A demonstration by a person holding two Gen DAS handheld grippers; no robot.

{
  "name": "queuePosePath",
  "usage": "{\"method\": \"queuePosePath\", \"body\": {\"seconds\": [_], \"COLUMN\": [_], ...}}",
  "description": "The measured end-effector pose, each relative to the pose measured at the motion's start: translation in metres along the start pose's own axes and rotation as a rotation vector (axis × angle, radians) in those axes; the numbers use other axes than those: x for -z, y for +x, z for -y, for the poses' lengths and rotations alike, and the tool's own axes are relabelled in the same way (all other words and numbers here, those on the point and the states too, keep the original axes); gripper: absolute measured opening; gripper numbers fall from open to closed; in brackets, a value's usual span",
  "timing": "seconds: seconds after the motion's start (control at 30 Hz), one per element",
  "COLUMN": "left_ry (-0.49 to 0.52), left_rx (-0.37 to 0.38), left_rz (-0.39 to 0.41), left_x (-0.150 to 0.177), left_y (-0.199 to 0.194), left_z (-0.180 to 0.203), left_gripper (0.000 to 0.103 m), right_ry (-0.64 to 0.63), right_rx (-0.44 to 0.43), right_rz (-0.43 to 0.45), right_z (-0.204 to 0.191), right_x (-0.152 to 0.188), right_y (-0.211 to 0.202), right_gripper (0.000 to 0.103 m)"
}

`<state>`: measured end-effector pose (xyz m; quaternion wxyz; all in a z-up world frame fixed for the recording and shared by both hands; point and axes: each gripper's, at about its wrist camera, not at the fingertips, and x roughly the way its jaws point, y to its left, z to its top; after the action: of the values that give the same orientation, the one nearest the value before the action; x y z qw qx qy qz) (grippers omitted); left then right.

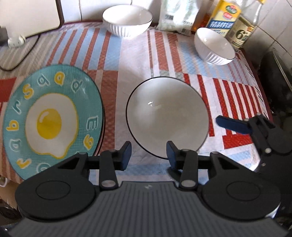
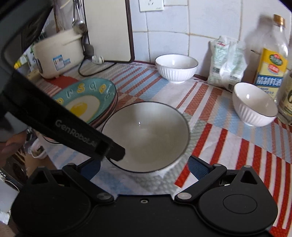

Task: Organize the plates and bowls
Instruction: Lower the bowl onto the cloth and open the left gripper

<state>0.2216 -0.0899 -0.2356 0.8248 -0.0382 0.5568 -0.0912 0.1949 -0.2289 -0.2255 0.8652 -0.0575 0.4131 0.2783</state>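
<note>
A: Left gripper [image 1: 148, 154] status?
B: Fingers apart, nothing between the pads. They sit just at the near rim of the big bowl [image 1: 167, 116], not pressing on it.
A: Right gripper [image 2: 144, 166]?
B: Fingers spread wide, either side of the same bowl's near rim. Can't tell if the pads touch it; no clamp visible. The left gripper's arm crosses the right view and its tip overlaps the bowl's near-left rim.
A: Where's the bowl?
B: Upright and empty on the striped mat [image 1: 113, 60], near edge of the counter [image 2: 60, 80], white with a dark rim line.
A: Plates?
B: Stack [image 1: 53, 116] just left of the bowl, close, contact unclear. Top one is teal with a fried-egg print and letters. From the right view at least a few plates sit under it.
A: Further back?
B: Two ribbed white bowls, upright, empty. Right bowl [image 1: 214, 47] is mid-right, just in front of the bottles [image 1: 231, 20]. Back bowl [image 1: 127, 19] sits by the wall, a white bag [image 1: 178, 16] beside it. Rice cooker [image 2: 58, 52] far left, with its cord [image 2: 87, 67] trailing on the counter.
</note>
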Motion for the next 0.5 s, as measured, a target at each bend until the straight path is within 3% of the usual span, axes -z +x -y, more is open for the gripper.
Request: {"method": "queuePosePath", "body": {"seconds": [0.5], "left_ry": [0.161], "left_rx": [0.025], "left_rz": [0.11], "left_x": [0.002], "left_y": [-0.085], "left_z": [0.047], "left_gripper": [0.049], "right_ry": [-0.051], "right_rx": [0.074], "right_rz": [0.086], "right_z": [0.034], "right_x": [0.0], "right_y": [-0.098], "right_gripper": [0.103]}}
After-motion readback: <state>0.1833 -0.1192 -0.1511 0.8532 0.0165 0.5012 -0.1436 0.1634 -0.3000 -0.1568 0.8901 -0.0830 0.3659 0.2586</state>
